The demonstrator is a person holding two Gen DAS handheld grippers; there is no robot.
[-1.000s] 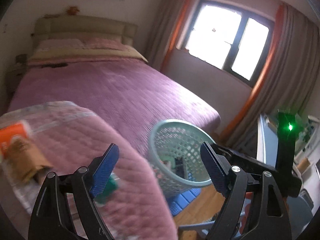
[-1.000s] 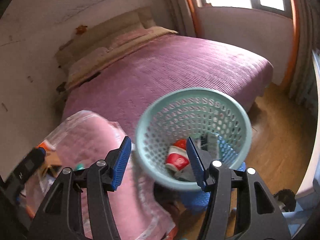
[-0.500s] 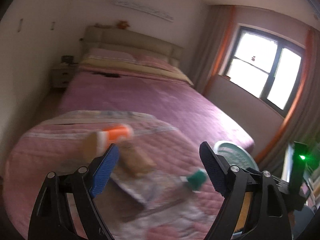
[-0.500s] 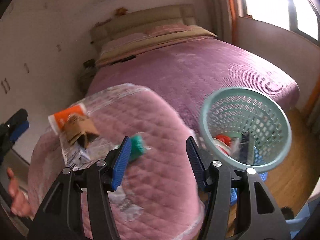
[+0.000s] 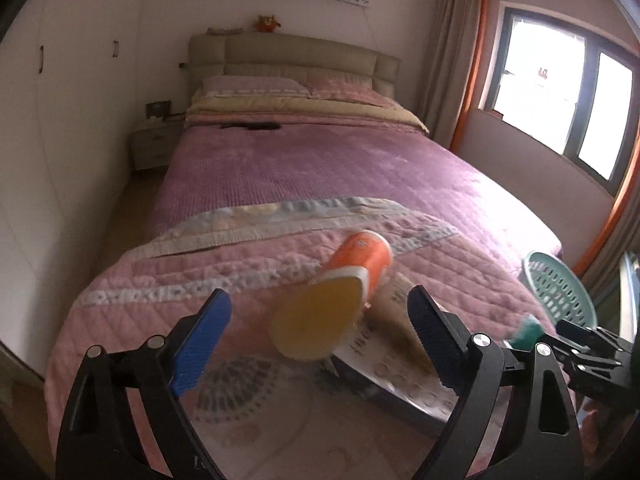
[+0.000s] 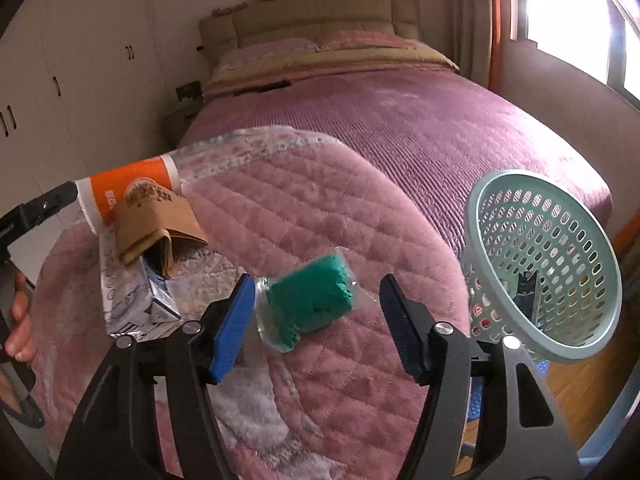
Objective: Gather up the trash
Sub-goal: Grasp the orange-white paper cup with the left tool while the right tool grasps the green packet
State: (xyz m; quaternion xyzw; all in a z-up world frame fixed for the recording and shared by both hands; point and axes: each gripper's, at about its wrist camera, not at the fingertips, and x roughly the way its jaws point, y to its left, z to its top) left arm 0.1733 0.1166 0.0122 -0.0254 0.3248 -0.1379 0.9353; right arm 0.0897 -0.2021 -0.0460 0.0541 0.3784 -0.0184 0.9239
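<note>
Left gripper (image 5: 320,332) now nearer orange cup (image 5: 340,304), jaws apart

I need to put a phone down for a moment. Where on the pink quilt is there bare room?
The quilt is bare between the green packet and its patterned far border, toward the basket side. It is crowded on the left: orange cup, brown paper sleeve and carton lie bunched together.

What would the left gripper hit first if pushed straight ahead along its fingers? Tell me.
Most likely the orange paper cup: it lies on its side on the pink quilt, open mouth facing the open left gripper and centred between its fingers. Depth is unclear through the fisheye blur.
</note>
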